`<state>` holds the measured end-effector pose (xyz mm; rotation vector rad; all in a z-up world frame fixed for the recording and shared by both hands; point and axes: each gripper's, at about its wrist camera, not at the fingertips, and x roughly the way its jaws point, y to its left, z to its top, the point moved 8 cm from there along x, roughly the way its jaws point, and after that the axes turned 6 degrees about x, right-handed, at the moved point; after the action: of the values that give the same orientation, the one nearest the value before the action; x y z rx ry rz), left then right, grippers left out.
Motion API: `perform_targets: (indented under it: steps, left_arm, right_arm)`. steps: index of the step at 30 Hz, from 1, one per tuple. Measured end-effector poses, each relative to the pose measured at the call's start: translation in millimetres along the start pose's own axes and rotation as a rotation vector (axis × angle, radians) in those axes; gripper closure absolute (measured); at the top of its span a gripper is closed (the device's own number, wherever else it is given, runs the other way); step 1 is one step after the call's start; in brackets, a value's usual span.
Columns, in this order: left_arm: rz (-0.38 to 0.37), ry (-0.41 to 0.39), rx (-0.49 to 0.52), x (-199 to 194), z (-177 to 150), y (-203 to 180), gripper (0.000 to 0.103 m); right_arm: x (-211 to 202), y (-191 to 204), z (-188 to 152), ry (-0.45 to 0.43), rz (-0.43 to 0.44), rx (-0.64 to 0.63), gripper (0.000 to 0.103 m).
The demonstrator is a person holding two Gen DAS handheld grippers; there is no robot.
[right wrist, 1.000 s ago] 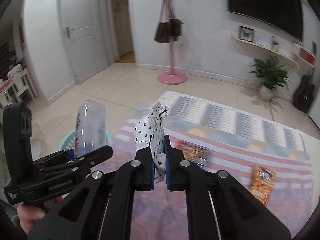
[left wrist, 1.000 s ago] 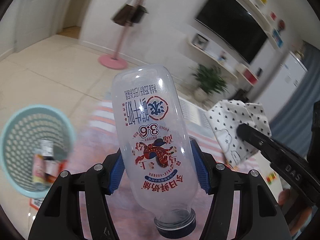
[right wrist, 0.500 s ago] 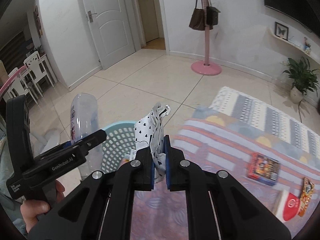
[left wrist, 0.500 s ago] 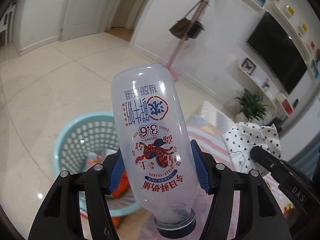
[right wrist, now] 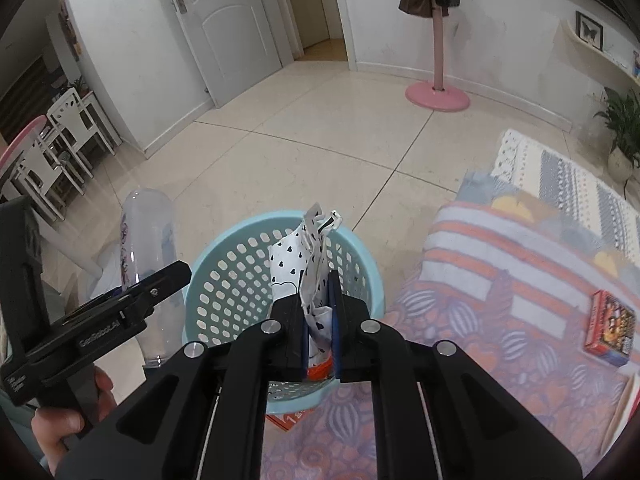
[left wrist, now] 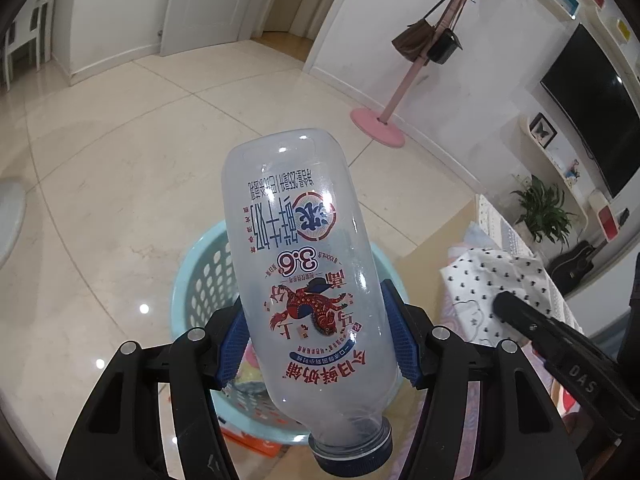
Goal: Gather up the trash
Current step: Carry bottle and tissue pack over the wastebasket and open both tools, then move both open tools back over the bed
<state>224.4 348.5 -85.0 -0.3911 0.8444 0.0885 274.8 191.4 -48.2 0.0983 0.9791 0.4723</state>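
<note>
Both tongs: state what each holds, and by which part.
Left tongs: clear bottle, clamped mid-body. Right tongs: heart-print wrapper, pinched at its lower end.

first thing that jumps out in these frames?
The clear plastic milk bottle fills the left wrist view, gripped cap-down in the left tool over the pale blue perforated basket on the tile floor. Next, the white heart-print wrapper, pinched in the right tool above the same basket. Off to the right, a red packet lies on the striped rug.

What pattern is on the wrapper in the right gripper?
White wrapper with small black hearts; clearest in the right wrist view.
</note>
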Motion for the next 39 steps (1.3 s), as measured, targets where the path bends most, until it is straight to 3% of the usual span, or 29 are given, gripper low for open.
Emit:
perform_targets:
  steps: [3, 5, 17, 22, 32, 39]
  left_arm:
    - [0.013, -0.004, -0.013, 1, 2, 4, 0.042]
    - [0.004, -0.020, -0.029, -1, 6, 4, 0.033]
    - [-0.022, -0.066, 0.011, -9, 12, -18, 0.033]
    - [-0.049, -0.081, 0.033, -11, 14, -34, 0.033]
    - [-0.118, -0.137, 0.124, -23, 11, -95, 0.033]
    - [-0.157, -0.129, 0.241, -15, -8, -154, 0.033]
  right_arm:
    - [9, 2, -2, 0.022, 0.020, 0.004, 0.095]
    - [13, 2, -4, 0.039, 0.025, 0.007, 0.092]
    - [-2, -22, -11, 0.015, -0.005, 0.023, 0.065]
    - [-16, -36, -11, -0.004, -0.005, 0.041, 0.064]
    - [-80, -81, -2, -0.106, -0.039, 0.087, 0.061]
    - [-136, -155, -6, -0.196, -0.101, 0.183, 0.059]
